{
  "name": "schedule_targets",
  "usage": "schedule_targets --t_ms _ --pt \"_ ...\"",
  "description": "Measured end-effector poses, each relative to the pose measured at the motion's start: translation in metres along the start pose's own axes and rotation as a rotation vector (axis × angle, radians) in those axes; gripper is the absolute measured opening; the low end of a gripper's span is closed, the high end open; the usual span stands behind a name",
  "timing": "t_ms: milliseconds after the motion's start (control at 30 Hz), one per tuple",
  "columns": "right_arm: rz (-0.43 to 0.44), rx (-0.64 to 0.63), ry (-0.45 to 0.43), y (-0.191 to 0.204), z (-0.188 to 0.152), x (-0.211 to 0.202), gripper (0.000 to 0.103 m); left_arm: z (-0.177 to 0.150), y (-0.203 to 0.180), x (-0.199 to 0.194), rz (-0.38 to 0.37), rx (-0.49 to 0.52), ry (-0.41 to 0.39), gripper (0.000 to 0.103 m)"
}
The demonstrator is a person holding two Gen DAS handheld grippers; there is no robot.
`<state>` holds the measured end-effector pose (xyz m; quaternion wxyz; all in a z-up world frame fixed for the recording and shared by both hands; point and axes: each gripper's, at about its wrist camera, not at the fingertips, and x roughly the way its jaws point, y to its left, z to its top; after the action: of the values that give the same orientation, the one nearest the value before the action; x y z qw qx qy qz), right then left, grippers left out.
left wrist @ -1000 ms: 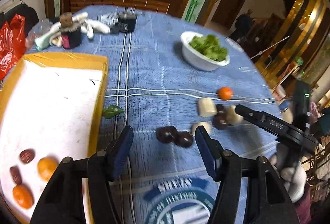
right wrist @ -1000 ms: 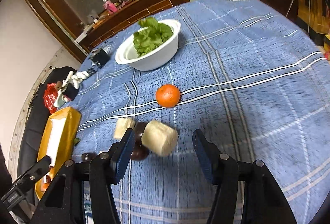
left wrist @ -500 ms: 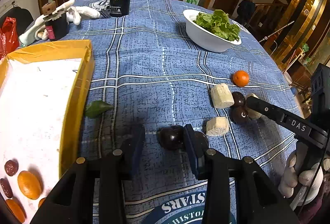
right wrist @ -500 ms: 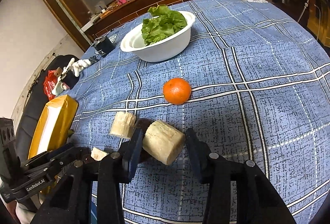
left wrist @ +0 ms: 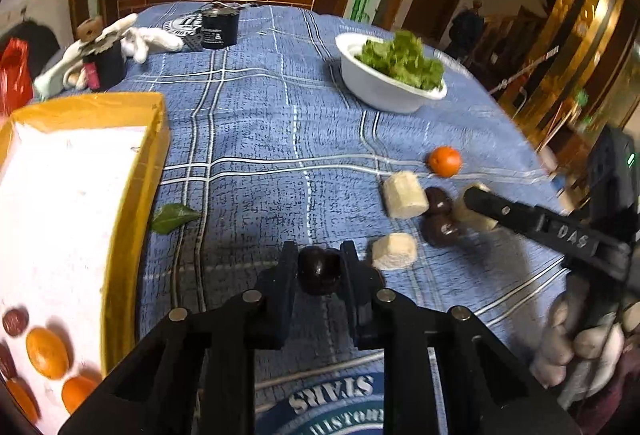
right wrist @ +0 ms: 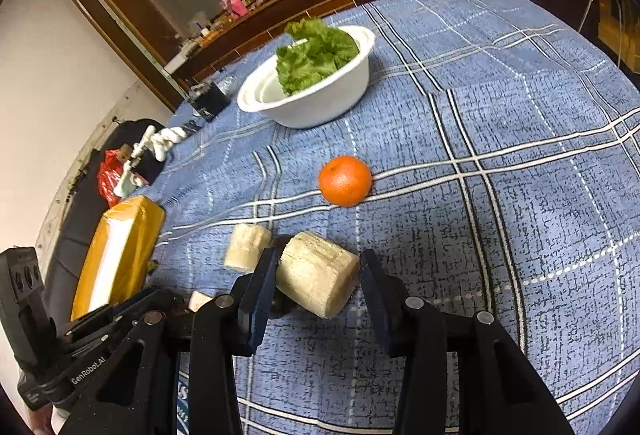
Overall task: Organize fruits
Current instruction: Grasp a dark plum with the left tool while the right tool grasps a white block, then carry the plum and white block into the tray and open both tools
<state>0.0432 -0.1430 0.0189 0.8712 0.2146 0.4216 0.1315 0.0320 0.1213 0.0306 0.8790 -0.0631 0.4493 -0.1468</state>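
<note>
My left gripper (left wrist: pixel 318 271) is shut on a dark purple fruit (left wrist: pixel 319 271) on the blue tablecloth. My right gripper (right wrist: pixel 318 275) has closed around a pale peeled chunk (right wrist: pixel 318 275); both fingers touch its sides. That gripper also shows in the left wrist view (left wrist: pixel 480 203). Two more pale chunks (left wrist: pixel 402 193) (left wrist: pixel 394 251), two dark fruits (left wrist: pixel 438 219) and a tangerine (left wrist: pixel 444 161) lie between the grippers. The tangerine (right wrist: pixel 345 180) lies ahead of the right gripper. The yellow tray (left wrist: pixel 132 191) at the left holds tangerines (left wrist: pixel 47 352) and dark fruit.
A white bowl of lettuce (left wrist: pixel 390 79) stands at the back right. A green leaf (left wrist: pixel 174 217) lies beside the tray. A black cup (left wrist: pixel 219 29), white gloves (left wrist: pixel 136 39) and a dark jar (left wrist: pixel 106 61) sit at the far edge.
My left gripper moved forward and closed on the dark fruit. My right gripper narrowed around the pale chunk.
</note>
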Motion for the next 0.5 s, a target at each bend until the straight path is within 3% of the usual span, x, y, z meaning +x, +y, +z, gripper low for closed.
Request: schedule_targets --t_ms 233,400,500 --pt "0.083 -0.004 -0.049 0.007 -0.001 -0.014 0.046 -0.008 0.037 -0.066 -0.065 -0.144 -0.093 0.020" --pt "0.123 -0.026 -0.058 0.036 -0.011 -0.025 0.046 -0.025 0.093 -0.121 0.009 -0.243 -0.178 0.021" --pt "0.161 -0.072 -0.036 0.074 -0.026 -0.030 0.046 -0.038 0.135 -0.145 0.048 -0.332 -0.220 0.021"
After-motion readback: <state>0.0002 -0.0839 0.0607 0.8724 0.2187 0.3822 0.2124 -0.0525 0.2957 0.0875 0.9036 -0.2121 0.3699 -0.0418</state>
